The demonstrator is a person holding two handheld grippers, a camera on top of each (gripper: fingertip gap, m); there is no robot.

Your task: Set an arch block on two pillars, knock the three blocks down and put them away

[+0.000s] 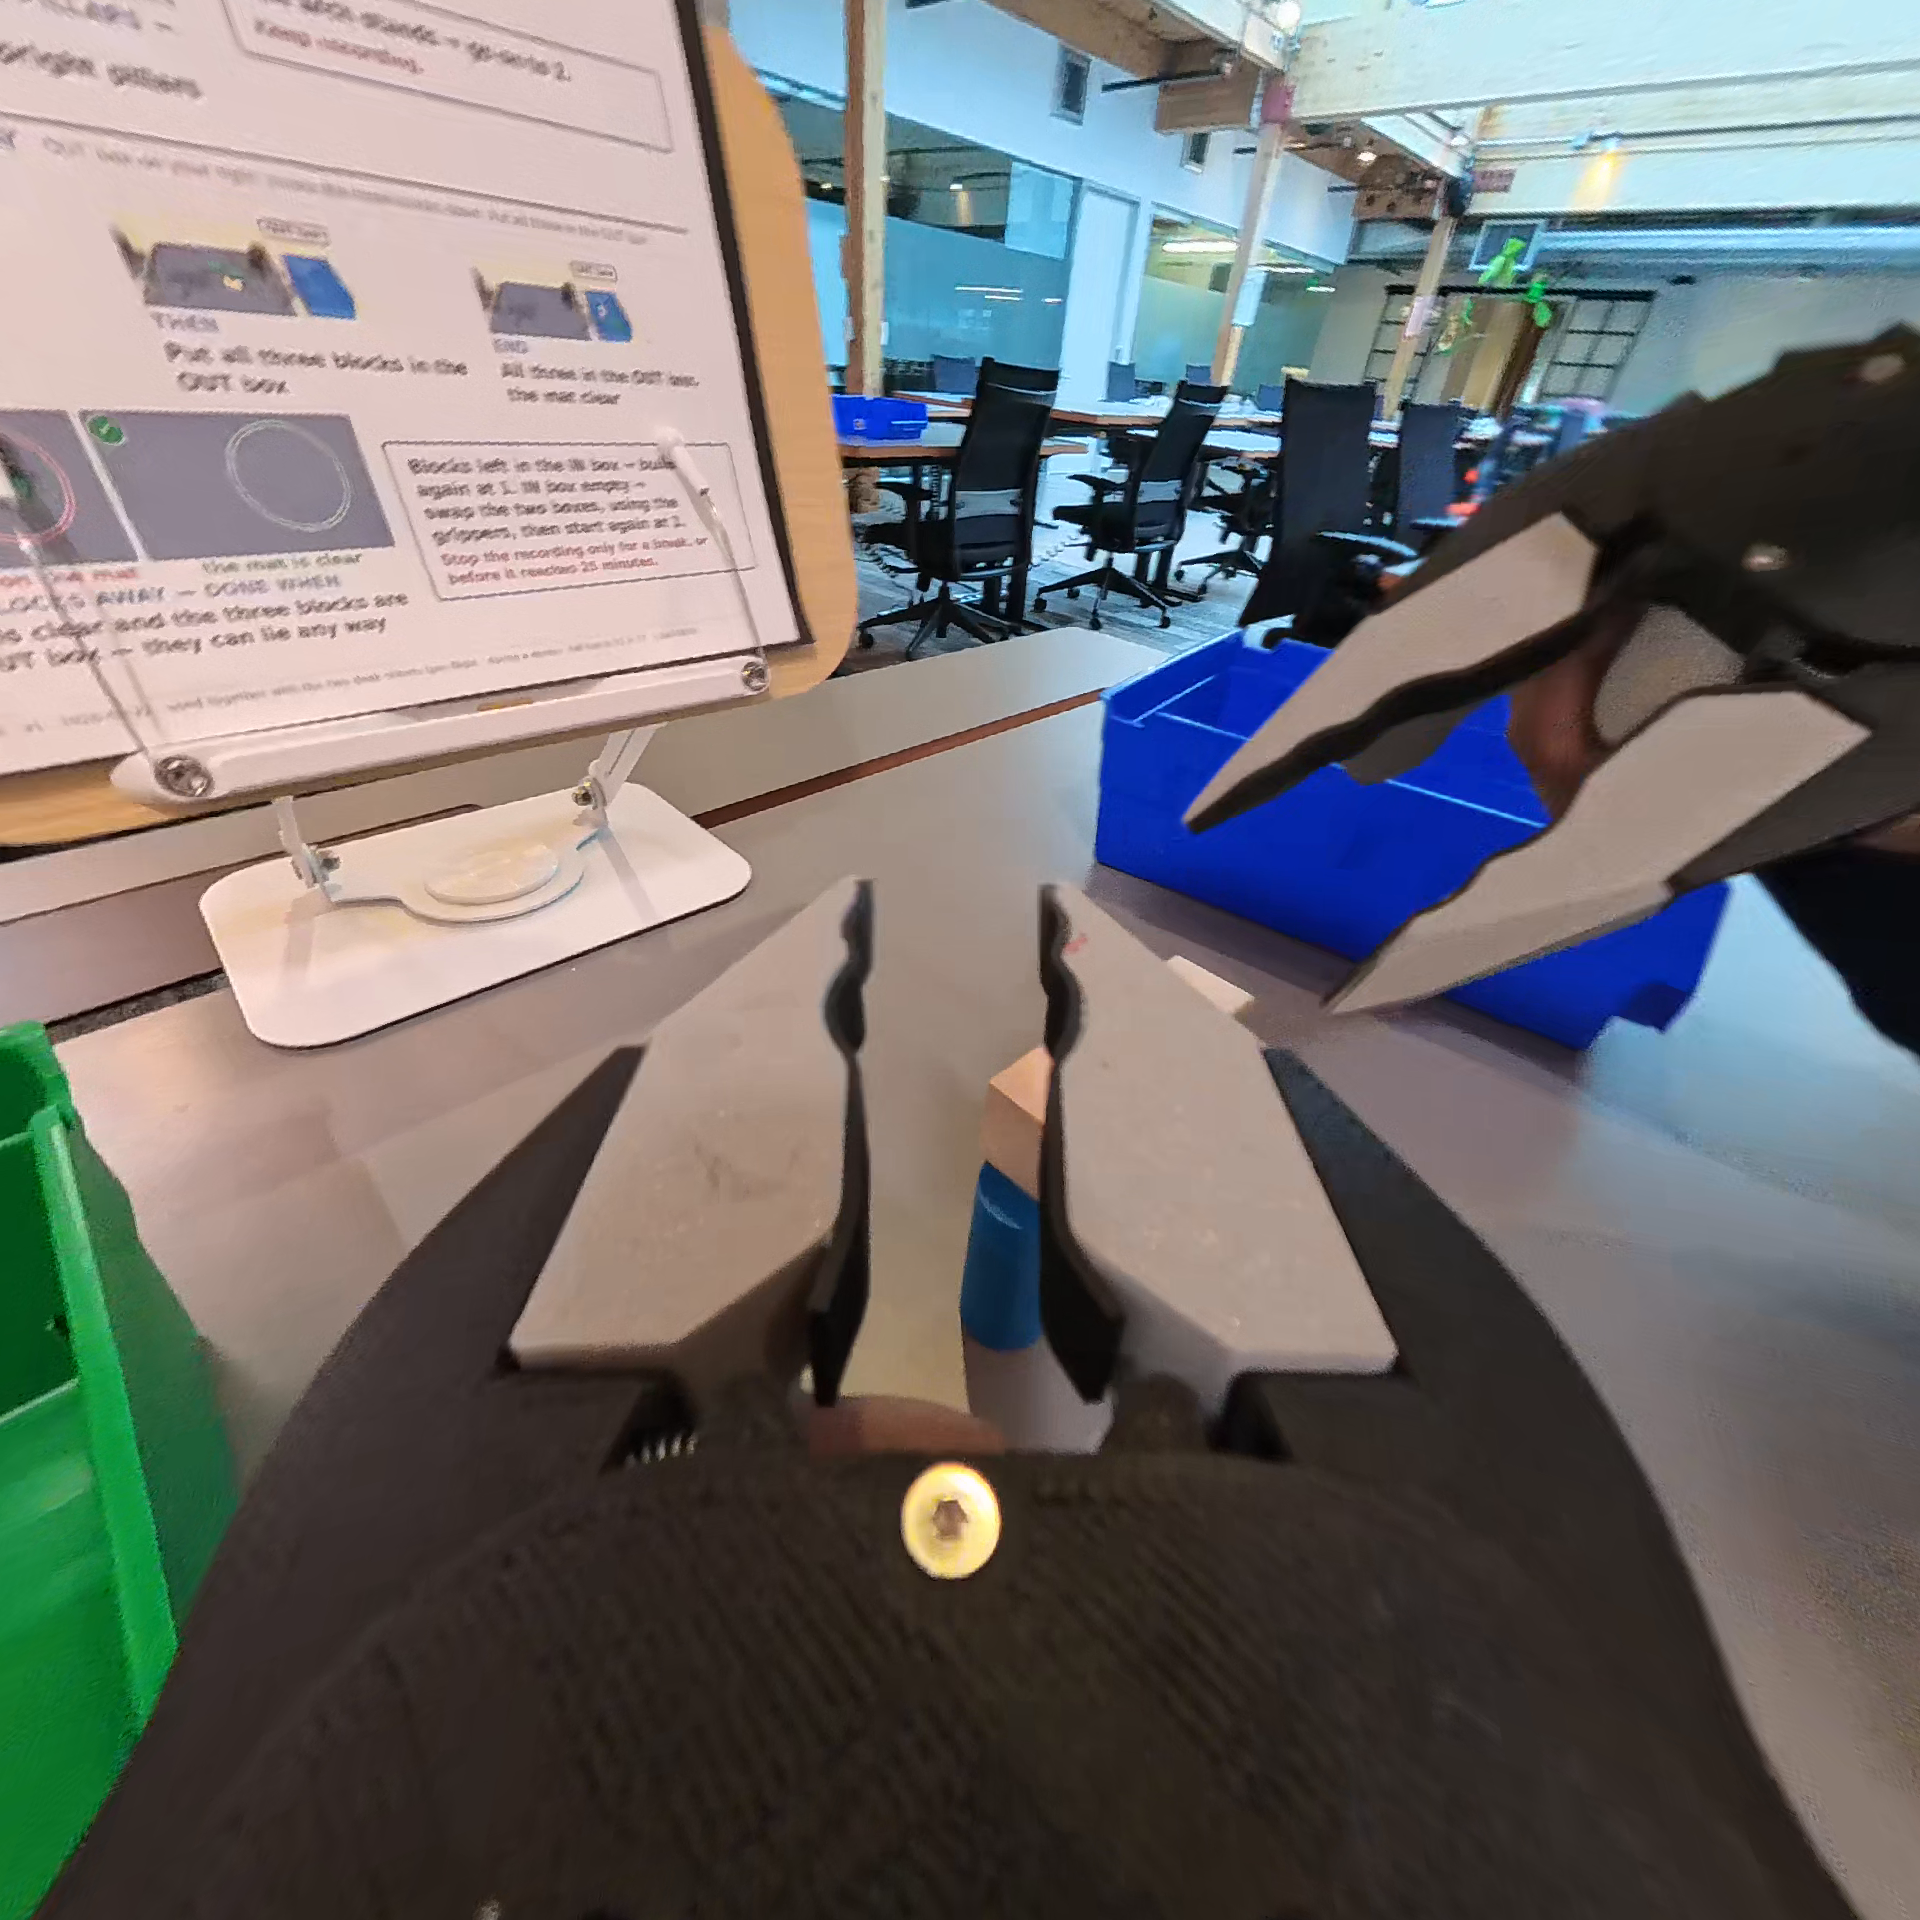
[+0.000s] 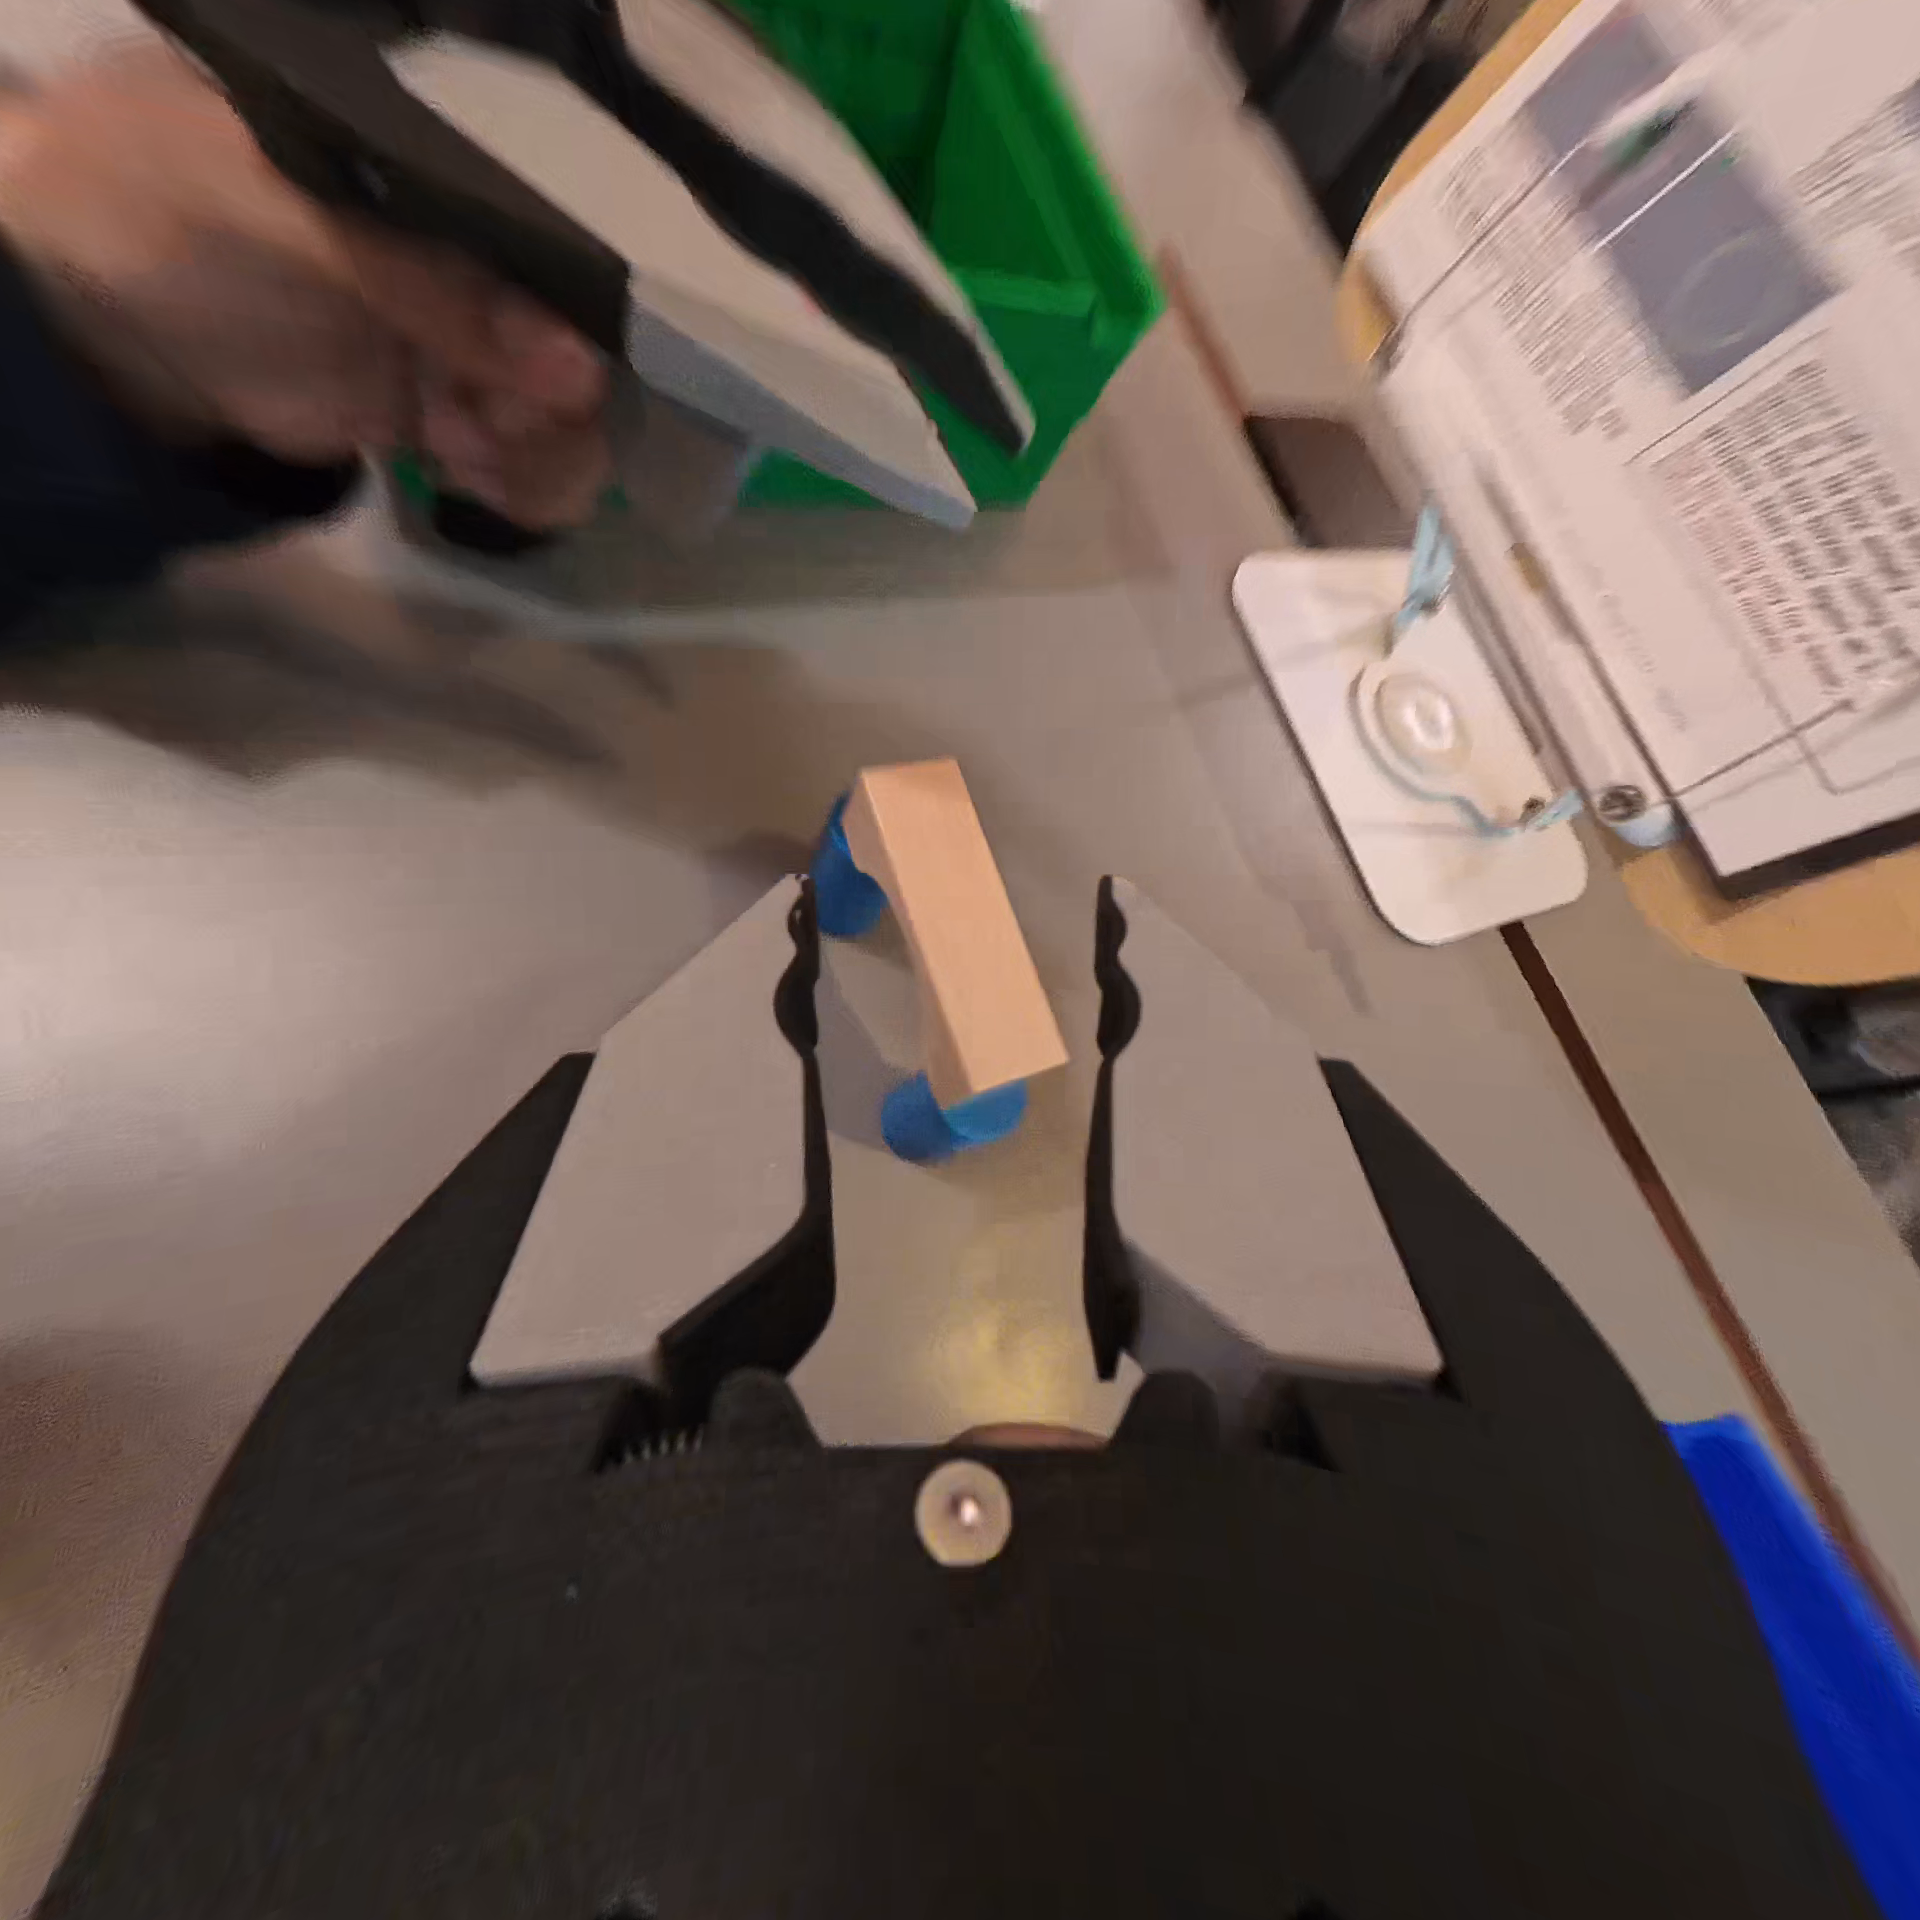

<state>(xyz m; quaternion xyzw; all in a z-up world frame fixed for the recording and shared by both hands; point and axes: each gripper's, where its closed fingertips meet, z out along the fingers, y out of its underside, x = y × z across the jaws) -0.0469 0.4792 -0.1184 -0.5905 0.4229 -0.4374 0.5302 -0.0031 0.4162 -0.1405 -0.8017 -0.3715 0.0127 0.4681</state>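
the arch (image 2: pixel 961 925) rests across two blue pillars (image 2: pixel 951 1117) mid-surface, so the build looks done. both hand-held grippers, left (image 1: pixel 956 971) and right (image 2: pixel 951 966), hang released and empty nearby, probably ready for the knock-down.

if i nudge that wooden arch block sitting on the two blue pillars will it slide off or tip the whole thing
The arch block only rests on two narrow blue pillars, so a nudge probably topples everything. The pillars look round, so they may roll once down. The block looks stiff and light.
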